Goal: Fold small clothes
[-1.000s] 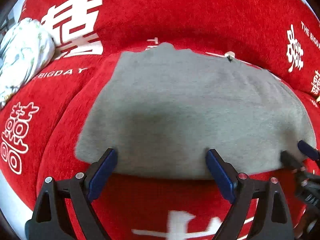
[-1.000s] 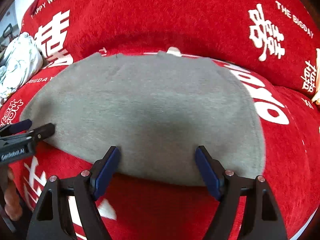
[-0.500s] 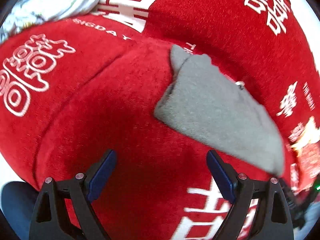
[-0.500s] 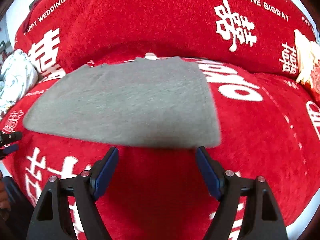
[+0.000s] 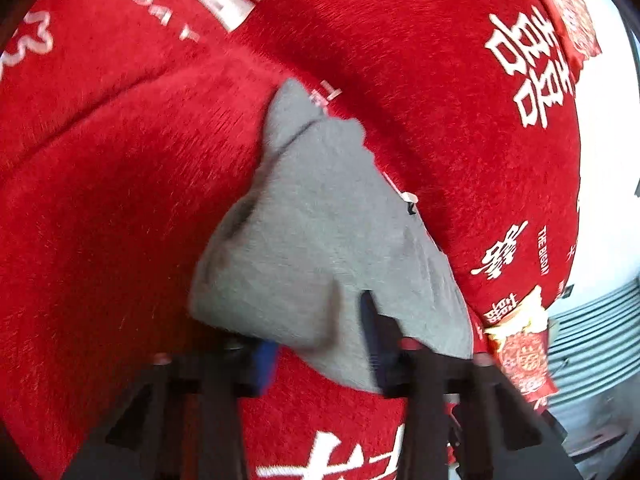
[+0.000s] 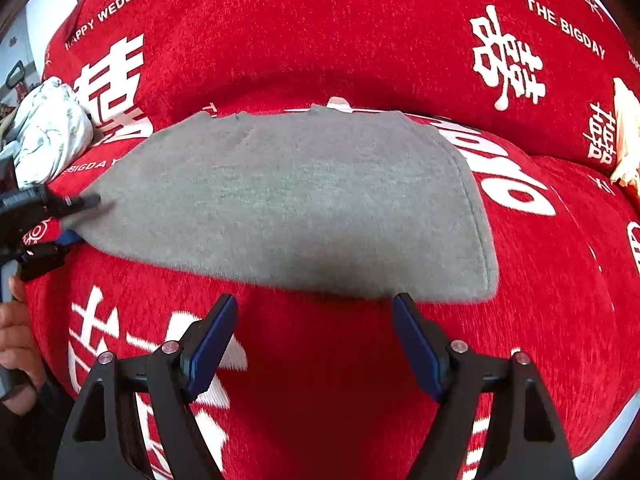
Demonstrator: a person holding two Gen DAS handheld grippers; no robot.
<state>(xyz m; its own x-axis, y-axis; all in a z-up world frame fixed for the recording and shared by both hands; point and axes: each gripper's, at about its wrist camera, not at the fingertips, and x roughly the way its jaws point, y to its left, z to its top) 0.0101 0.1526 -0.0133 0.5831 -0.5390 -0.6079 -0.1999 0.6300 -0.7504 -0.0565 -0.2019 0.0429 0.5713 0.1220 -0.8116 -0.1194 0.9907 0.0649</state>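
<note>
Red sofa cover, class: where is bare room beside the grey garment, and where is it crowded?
Bare: red sofa cover right of the grey garment, and the strip before it around the open right gripper. Crowded: left edge, where the left gripper pinches the garment near a white bundle.

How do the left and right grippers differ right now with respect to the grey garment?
The left gripper has just been closing, grey garment corner between its fingers; the right gripper stands wide open. Left touches cloth; right hovers short of its near edge. Both have blue-padded black fingers.
</note>
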